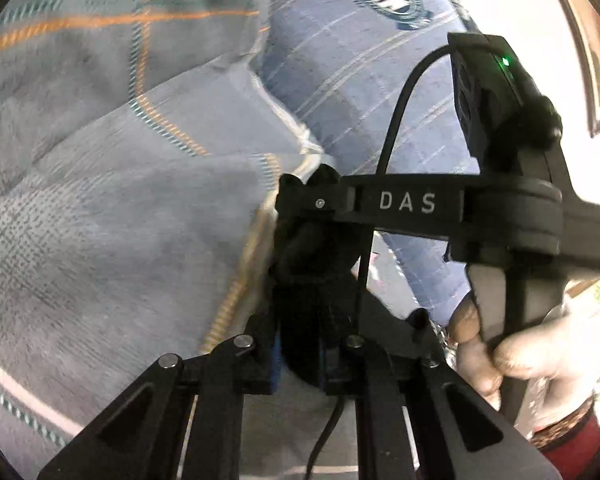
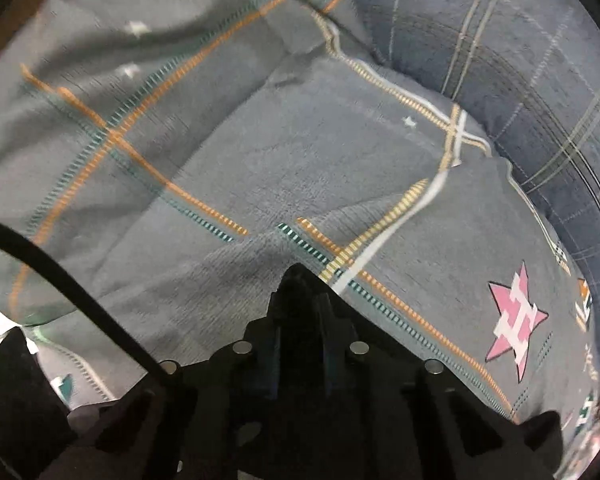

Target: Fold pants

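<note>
Gripping the grey pants point(image 1: 112, 208), both tools sit close together at the cloth's edge. In the left wrist view the left gripper point(image 1: 300, 240) has its jaws clenched on a bunched fold of the fabric near the middle of the picture, where a cream and yellow seam runs down toward six o'clock. The pants fill the picture from seven through twelve o'clock, grey with orange and teal stitched lines crossing them. Just beyond, from one to four o'clock, the right gripper point(image 1: 308, 184) reaches in sideways, its black body lettered DAS, its tips pressed against the same hem; a bare hand point(image 1: 500, 352) holds its handle at four o'clock. A black cable point(image 1: 392, 128) loops up from it. Behind the pants, toward twelve and one o'clock, lies a blue plaid bedsheet point(image 1: 340, 60) with a dark round emblem.

In the right wrist view the right gripper point(image 2: 300, 280) has its jaws drawn tight together, the points buried in a ridge of grey cloth at centre. The pants point(image 2: 220, 140) spread wrinkled across most of the picture, with a pink star patch point(image 2: 514, 320) bearing a white H at four o'clock. The blue plaid bedsheet point(image 2: 520, 80) shows from one to three o'clock, touching the pants' far edge.
</note>
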Demonstrator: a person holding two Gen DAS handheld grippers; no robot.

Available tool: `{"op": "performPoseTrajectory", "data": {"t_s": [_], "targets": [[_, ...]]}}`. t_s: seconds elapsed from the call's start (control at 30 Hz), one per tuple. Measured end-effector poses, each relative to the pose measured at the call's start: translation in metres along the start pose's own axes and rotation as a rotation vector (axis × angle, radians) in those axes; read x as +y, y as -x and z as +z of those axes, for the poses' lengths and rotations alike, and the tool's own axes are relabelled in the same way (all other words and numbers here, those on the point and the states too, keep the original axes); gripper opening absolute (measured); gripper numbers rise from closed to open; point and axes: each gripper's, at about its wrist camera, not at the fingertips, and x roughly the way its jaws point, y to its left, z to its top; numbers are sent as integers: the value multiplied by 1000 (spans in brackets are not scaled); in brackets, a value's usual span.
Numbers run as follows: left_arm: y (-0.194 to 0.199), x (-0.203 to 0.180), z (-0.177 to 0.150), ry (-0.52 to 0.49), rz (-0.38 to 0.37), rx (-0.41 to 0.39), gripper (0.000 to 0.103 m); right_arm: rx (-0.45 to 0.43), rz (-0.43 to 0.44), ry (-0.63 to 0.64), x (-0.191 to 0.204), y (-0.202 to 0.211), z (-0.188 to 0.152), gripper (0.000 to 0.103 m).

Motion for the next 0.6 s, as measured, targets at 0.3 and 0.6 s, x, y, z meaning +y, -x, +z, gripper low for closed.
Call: {"op": "performPoseTrajectory", "data": {"t_s": [0.3,0.6], "targets": [[-7,-80,-5,-161,-69,57,12,-191,122,-145,-61,77,-35,15],[-86,-158,-54,-322,-63,233,12,-279,197,-396,-178,93,-120,15]]}}
